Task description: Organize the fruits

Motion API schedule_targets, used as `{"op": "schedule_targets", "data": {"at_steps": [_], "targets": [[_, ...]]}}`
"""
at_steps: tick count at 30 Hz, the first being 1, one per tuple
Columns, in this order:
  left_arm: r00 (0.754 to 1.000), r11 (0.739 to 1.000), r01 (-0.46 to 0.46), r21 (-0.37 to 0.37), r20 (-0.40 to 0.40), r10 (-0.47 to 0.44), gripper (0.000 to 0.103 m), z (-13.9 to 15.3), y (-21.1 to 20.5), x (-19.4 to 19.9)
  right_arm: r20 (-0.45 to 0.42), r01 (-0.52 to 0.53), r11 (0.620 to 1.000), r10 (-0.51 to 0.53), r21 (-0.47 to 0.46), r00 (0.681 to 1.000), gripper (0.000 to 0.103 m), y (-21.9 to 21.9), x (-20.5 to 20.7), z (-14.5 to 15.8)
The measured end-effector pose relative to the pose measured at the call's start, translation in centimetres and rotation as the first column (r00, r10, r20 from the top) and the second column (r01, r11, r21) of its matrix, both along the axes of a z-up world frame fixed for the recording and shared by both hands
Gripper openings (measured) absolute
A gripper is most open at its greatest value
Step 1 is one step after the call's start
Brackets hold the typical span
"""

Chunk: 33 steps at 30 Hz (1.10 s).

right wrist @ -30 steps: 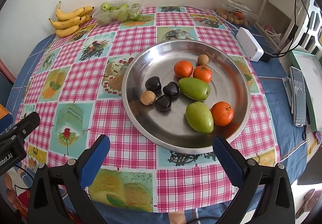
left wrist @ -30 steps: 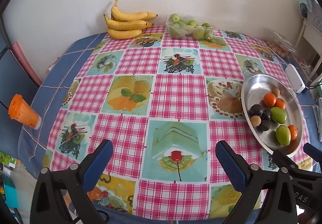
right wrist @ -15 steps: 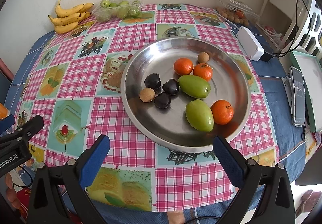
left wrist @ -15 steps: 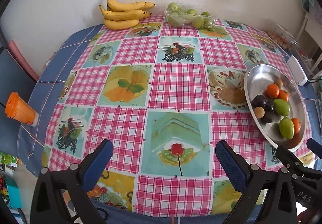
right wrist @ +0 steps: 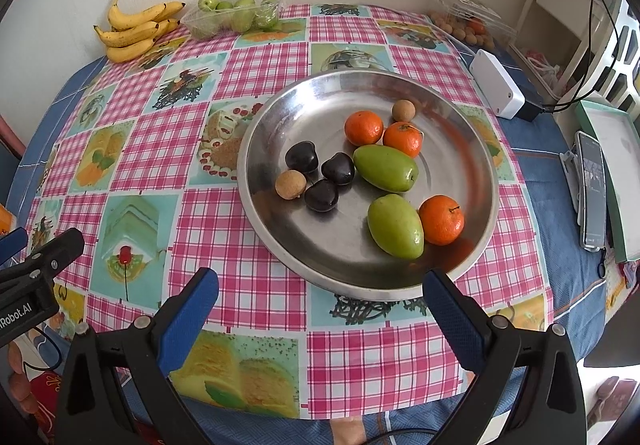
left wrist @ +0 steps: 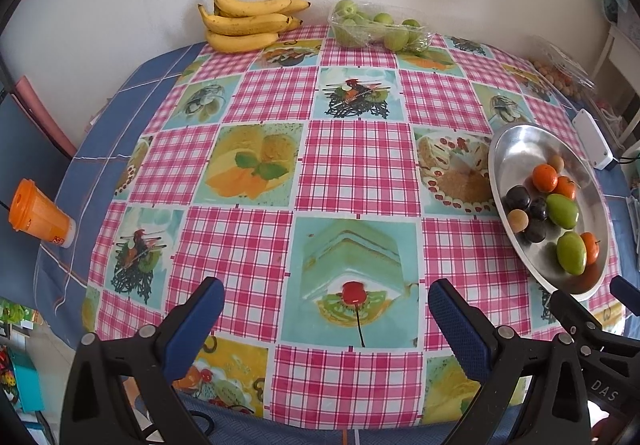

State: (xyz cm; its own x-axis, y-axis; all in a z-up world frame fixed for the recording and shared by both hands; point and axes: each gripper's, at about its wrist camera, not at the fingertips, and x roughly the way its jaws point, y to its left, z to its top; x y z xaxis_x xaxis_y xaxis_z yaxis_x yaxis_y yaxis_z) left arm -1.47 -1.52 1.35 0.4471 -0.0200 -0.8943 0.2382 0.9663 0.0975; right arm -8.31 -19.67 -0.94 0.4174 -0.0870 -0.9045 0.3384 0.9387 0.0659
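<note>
Checkered tablecloth (right wrist: 256,285) | fruit tray (right wrist: 280,245) just beyond right tool (right wrist: 316,301) | both tools released, empty

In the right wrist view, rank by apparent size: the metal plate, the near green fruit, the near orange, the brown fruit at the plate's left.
1. metal plate
2. near green fruit
3. near orange
4. brown fruit

The table is viewed by both wrist cameras from above its near edge, facing the far wall. The checked tablecloth (left wrist: 360,165) is centred in the left view; the steel bowl (right wrist: 280,133) is seen closer in the right. Bowl and bananas (left wrist: 248,23) are shared
</note>
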Motion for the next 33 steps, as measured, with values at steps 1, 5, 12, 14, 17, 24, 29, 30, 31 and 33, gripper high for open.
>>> {"op": "schedule_targets", "data": {"at_steps": [1, 5, 12, 14, 17, 24, 29, 30, 31, 33], "targets": [[1.0, 1.0, 0.0, 0.001, 0.0, 0.0, 0.103, 0.0, 0.0, 0.0, 0.0, -0.001, 1.0, 0.001, 0.0, 1.0, 0.102, -0.01, 0.0, -0.01], [1.0, 1.0, 0.002, 0.002, -0.001, -0.002, 0.103, -0.04, 0.02, 0.0, -0.001, -0.002, 1.0, 0.002, 0.0, 1.0, 0.102, 0.04, 0.01, -0.02], [1.0, 1.0, 0.002, 0.007, -0.005, -0.002, 0.103, -0.16, 0.02, 0.01, -0.002, -0.003, 1.0, 0.003, -0.001, 1.0, 0.102, 0.05, 0.04, -0.04], [1.0, 1.0, 0.001, 0.008, -0.006, -0.001, 0.103, -0.17, 0.03, 0.02, -0.002, -0.004, 1.0, 0.004, -0.001, 1.0, 0.102, 0.07, 0.0, -0.1], [1.0, 1.0, 0.0, 0.009, -0.008, 0.0, 0.103, -0.19, 0.04, 0.06, -0.005, -0.007, 1.0, 0.007, -0.001, 1.0, 0.102, 0.07, 0.0, -0.15], [1.0, 1.0, 0.001, 0.009, -0.008, -0.001, 0.103, -0.21, 0.07, 0.05, -0.007, -0.007, 1.0, 0.007, -0.002, 1.0, 0.102, 0.08, 0.02, -0.19], [1.0, 1.0, 0.002, 0.009, -0.008, -0.002, 0.103, -0.17, -0.03, 0.07, -0.007, -0.005, 1.0, 0.005, -0.001, 1.0, 0.102, 0.12, 0.05, -0.16], [1.0, 1.0, 0.002, 0.009, -0.008, -0.002, 0.103, -0.16, -0.06, 0.07, -0.008, -0.005, 1.0, 0.005, -0.001, 1.0, 0.102, 0.12, 0.04, -0.17], [1.0, 1.0, 0.002, 0.009, -0.009, -0.002, 0.103, -0.15, -0.09, 0.07, -0.007, -0.006, 1.0, 0.006, -0.001, 1.0, 0.102, 0.1, 0.06, -0.17], [1.0, 1.0, 0.004, 0.012, -0.01, -0.004, 0.103, -0.24, -0.04, 0.05, -0.007, -0.007, 1.0, 0.007, -0.002, 1.0, 0.102, 0.11, 0.04, -0.2]]}}
